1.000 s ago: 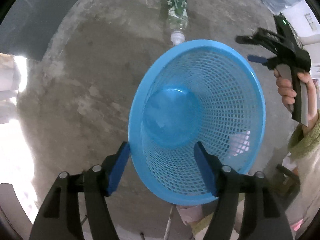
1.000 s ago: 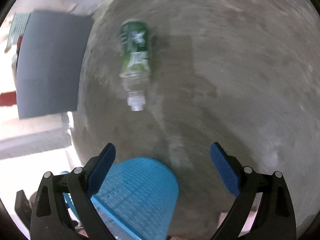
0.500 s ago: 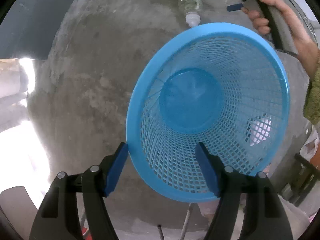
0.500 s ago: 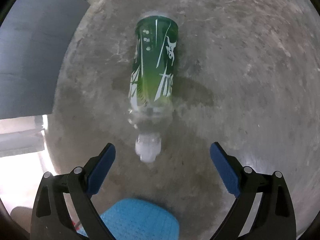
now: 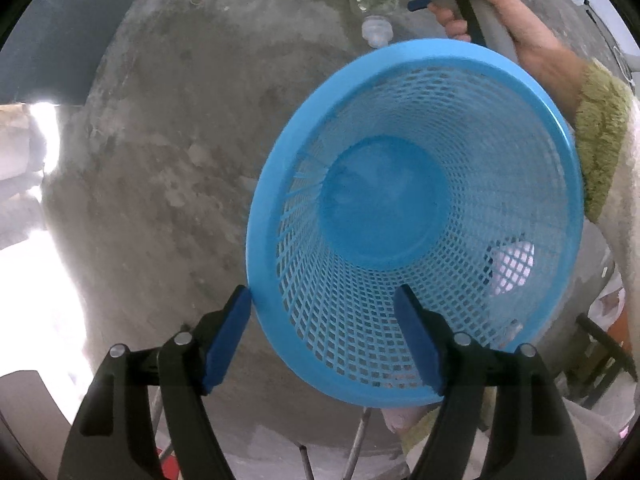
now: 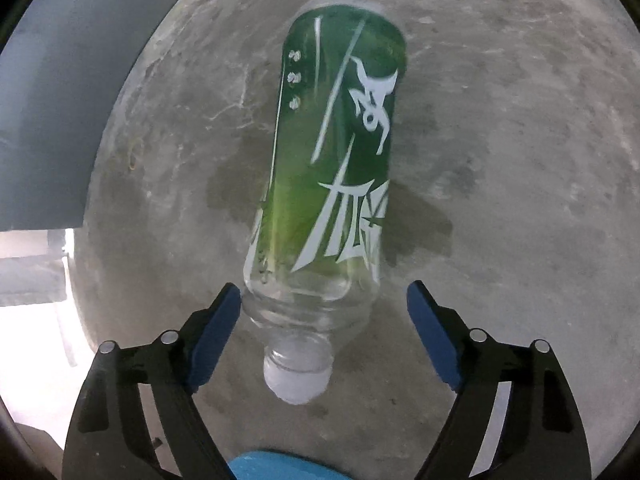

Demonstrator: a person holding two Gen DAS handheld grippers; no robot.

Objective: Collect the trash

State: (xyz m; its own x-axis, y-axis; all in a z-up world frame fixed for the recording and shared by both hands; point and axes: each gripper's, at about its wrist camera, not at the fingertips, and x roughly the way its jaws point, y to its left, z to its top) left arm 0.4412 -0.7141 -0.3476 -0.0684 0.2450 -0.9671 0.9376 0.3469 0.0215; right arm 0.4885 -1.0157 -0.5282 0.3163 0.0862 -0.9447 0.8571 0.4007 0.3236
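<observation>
The right gripper point(image 6: 324, 332) had closed in on the bottle point(image 6: 332, 168); its neck lay between the wide-open, empty jaws. The left gripper point(image 5: 324, 336) clamped the basket point(image 5: 280, 184) rim.

The right gripper point(image 6: 324, 328) has been brought down close over the green-labelled plastic bottle point(image 6: 328, 184), whose neck now lies between the spread jaws. The blue mesh basket point(image 5: 416, 64) has been shifted rightward in the left wrist view.

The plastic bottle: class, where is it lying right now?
In the right wrist view, the plastic bottle lies on the concrete floor, cap towards the camera, between the open fingers of the right gripper.
</observation>
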